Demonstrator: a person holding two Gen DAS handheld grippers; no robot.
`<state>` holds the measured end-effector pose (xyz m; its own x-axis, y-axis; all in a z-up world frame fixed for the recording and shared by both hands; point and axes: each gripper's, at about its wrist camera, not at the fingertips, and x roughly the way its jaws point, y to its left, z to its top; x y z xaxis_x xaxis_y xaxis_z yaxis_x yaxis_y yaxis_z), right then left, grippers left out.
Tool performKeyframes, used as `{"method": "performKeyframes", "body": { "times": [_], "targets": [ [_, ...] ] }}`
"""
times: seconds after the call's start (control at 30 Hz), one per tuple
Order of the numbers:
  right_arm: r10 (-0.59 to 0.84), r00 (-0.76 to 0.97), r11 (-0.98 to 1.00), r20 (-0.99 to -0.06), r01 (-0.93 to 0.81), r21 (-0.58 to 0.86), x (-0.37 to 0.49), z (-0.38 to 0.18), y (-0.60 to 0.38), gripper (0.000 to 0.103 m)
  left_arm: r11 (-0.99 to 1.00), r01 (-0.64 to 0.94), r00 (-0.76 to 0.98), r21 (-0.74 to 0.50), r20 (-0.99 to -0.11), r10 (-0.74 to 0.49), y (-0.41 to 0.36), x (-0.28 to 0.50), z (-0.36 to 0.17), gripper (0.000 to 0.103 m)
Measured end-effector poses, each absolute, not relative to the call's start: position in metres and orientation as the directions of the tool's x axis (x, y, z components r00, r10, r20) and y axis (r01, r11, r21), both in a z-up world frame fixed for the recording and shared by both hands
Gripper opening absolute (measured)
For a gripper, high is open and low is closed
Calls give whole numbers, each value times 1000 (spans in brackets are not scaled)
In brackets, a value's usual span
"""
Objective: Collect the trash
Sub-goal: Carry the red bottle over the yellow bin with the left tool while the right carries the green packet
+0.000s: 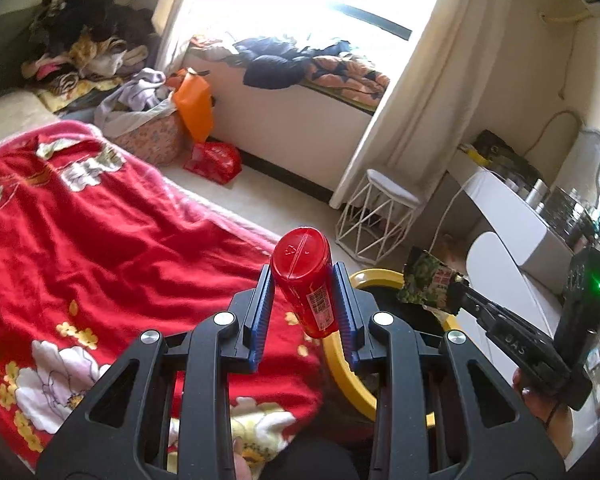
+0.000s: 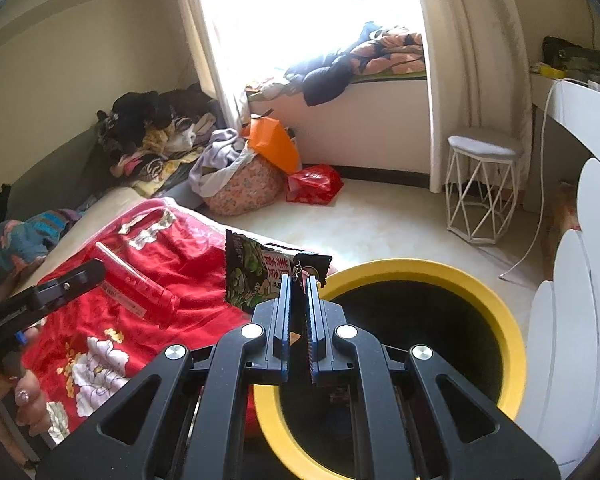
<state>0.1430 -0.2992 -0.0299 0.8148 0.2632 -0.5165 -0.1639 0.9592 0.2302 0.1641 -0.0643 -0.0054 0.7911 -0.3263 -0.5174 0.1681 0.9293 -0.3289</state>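
While a red bottle (image 1: 306, 280) sits clamped between the narrowly parted fingers of the left gripper (image 1: 303, 280), above the red blanket (image 1: 100, 240) just beside the yellow-rimmed bin (image 2: 500, 312), the right gripper (image 2: 299, 280) pinches a green snack wrapper (image 2: 256, 272) in nearly closed fingers at the bin's near rim.

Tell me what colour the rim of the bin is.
Yellow. The bin has a yellow rim around a black inside, clearest in the right wrist view.
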Motion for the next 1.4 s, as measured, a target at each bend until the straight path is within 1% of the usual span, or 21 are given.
{"method": "performKeyframes", "body": {
  "times": [0.77,1.4],
  "targets": [
    [161,857,973,-491,-55,222,114,-20,-347,7,914,321,780,-247,-479,-403,-126,138,9,23],
    [29,858,972,-512,96,216,114,-42,-392,7,889,412,722,-199,-524,-452,-176,140,-18,23]
  ]
}}
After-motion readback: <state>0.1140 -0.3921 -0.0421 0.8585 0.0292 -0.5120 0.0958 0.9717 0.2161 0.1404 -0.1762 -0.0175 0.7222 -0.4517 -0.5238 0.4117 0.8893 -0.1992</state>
